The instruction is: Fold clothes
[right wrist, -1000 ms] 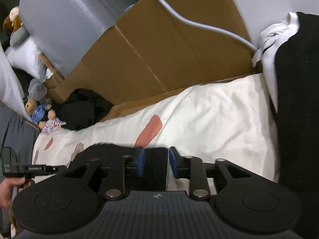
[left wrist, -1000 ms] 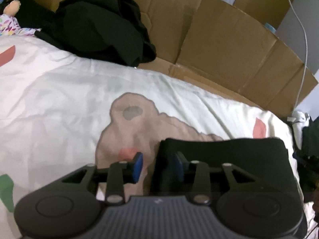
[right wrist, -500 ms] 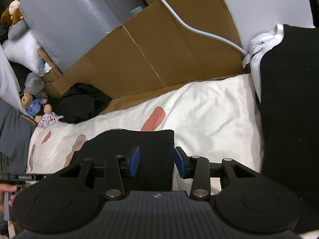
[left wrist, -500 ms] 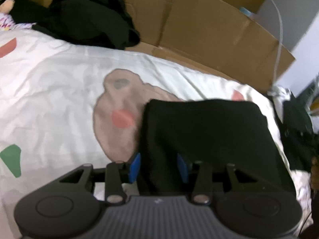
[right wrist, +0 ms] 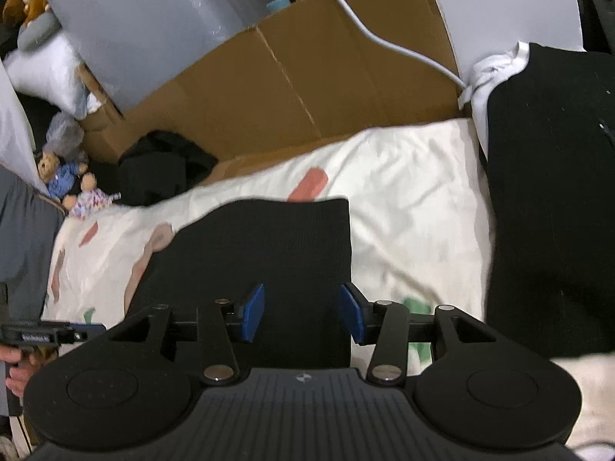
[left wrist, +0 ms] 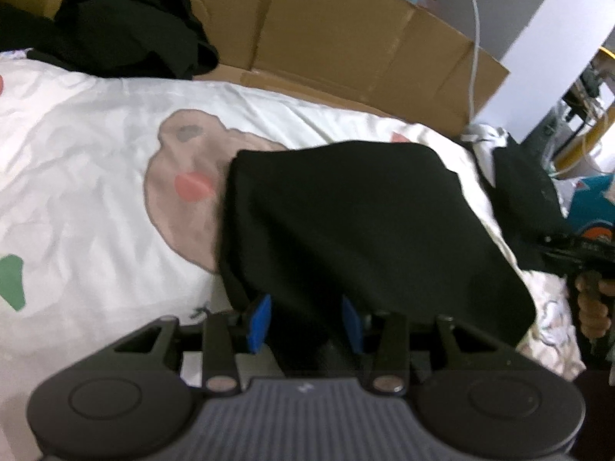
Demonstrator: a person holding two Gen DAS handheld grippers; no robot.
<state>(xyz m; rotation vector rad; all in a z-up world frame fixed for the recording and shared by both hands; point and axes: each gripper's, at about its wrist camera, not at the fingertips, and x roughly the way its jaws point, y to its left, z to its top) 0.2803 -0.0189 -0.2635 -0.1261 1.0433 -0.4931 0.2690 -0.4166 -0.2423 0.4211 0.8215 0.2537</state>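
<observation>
1. On the white printed bedsheet lies the folded black garment, its near edge reaching between both grippers.
2. Left gripper: blue pads apart, jaws just been opening, cloth between them but not pinched.
3. Right gripper: the same, fingers parted over the garment, jaws just been opening.
4. Beyond the sheet, a flattened cardboard box holds nothing I can make out; a crumpled black pile rests against it.

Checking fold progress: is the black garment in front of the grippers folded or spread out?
Folded. The black garment lies as a compact rectangle with straight edges and a square corner on the sheet; the left view shows thick, layered edges.
</observation>
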